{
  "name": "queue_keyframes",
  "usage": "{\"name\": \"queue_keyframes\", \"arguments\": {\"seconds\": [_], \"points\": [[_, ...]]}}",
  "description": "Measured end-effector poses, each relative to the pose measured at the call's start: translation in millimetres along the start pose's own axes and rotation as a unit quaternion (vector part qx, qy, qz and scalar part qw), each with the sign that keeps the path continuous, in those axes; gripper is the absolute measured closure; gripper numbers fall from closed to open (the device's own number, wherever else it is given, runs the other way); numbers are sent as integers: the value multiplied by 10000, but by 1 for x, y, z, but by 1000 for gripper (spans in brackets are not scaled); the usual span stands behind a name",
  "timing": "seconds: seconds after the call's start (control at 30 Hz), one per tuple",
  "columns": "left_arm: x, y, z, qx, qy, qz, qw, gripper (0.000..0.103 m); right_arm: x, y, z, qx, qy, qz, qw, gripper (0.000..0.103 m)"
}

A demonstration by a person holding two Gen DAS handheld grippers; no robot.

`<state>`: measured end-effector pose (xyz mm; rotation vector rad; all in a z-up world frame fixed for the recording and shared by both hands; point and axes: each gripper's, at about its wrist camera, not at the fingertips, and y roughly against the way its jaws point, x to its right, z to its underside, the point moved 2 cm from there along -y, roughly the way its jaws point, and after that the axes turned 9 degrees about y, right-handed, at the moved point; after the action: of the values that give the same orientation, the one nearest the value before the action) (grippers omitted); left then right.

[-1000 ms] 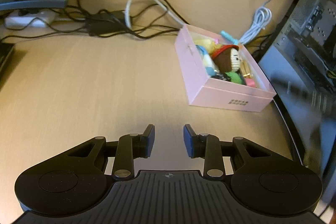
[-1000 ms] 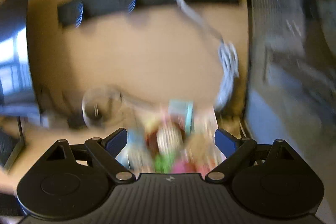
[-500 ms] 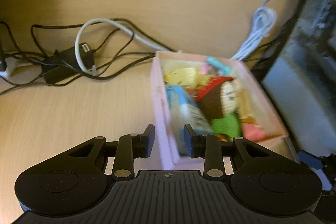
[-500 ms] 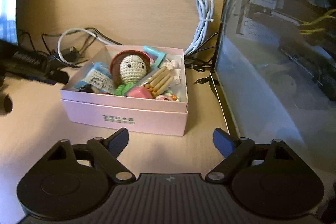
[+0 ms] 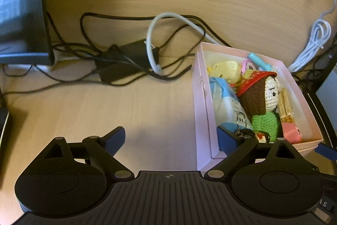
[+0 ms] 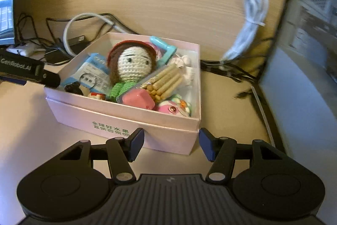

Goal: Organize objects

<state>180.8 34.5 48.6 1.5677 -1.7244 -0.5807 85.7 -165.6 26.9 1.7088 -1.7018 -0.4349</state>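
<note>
A pink open box (image 5: 201, 98) (image 6: 168, 137) sits on the wooden desk, full of small things: a crochet doll (image 5: 263, 96) (image 6: 132, 62) with a red hat, a blue packet (image 5: 227, 104) (image 6: 92, 75), biscuit sticks (image 6: 166, 81), a yellow toy (image 5: 225, 71). My left gripper (image 5: 170, 139) is open; its jaws straddle the box's left wall, the right finger inside the box. My right gripper (image 6: 171, 143) is open around the box's front right corner. The left gripper also shows in the right wrist view (image 6: 29, 73).
Tangled black cables and a power adapter (image 5: 126, 60) lie behind the box. A white coiled cable (image 5: 316, 41) (image 6: 250, 24) hangs at the back right. A glass-sided PC case (image 6: 305, 56) stands to the right. A dark monitor base (image 5: 23, 35) is at the left.
My left gripper opened wide and shifted so its jaws span the box's left wall. My right gripper moved closer to the box's front corner.
</note>
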Motion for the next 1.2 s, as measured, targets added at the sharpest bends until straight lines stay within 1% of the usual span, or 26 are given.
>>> {"name": "queue_keyframes", "arguments": {"seconds": [0.03,0.1,0.17,0.3,0.37,0.4,0.43,0.5,0.53,0.6,0.63,0.7,0.77,0.8,0.87,0.93,1.03,1.1,1.17,1.2], "points": [[-1,-1,-1,2,-42,2,10000,3,-3,-1,-1,-3,22,24,10000,44],[0,-1,0,50,-163,-42,9998,2,-5,-2,-2,-21,58,65,10000,44],[5,0,3,106,-251,-72,9996,2,-5,0,0,-20,52,66,10000,44],[7,3,4,143,-266,-84,9995,4,-2,8,1,47,-4,235,9997,44],[7,16,6,297,-232,-27,9993,5,2,16,0,139,-64,208,9997,42],[7,26,9,422,-216,58,9989,5,3,22,3,154,-116,158,9997,33],[8,40,15,596,-207,178,9979,5,4,27,6,165,-174,125,9996,20],[9,64,34,823,-256,346,9957,5,3,40,18,158,-294,84,9994,9],[9,73,49,853,-311,419,9950,5,1,45,27,80,-354,36,9993,4],[11,87,86,773,-518,522,9943,5,-6,53,48,-148,-562,-57,9983,1],[12,92,108,689,-695,560,9936,5,-9,57,57,-268,-677,-105,9973,0],[12,95,138,510,-919,593,9927,5,-17,62,77,-541,-888,-180,9944,0],[11,88,154,178,-955,630,9933,5,-26,63,92,-754,-979,-94,9923,0],[10,84,158,115,-933,580,9939,5,-30,64,97,-795,-982,26,9920,0],[10,79,161,206,-971,466,9940,5,-35,70,99,-747,-941,231,9925,0],[10,70,160,205,-877,404,9951,5,-39,71,96,-776,-878,354,9925,0],[18,63,159,393,-863,260,9952,5,-42,68,90,-701,-690,565,9935,0],[27,58,159,528,-916,134,9943,4,-39,63,85,-682,-715,525,9937,0],[32,56,162,693,-859,117,9938,4,-32,54,83,-655,-871,336,9935,0],[32,55,162,749,-794,64,9940,4,-29,50,83,-573,-945,224,9936,0]]}}
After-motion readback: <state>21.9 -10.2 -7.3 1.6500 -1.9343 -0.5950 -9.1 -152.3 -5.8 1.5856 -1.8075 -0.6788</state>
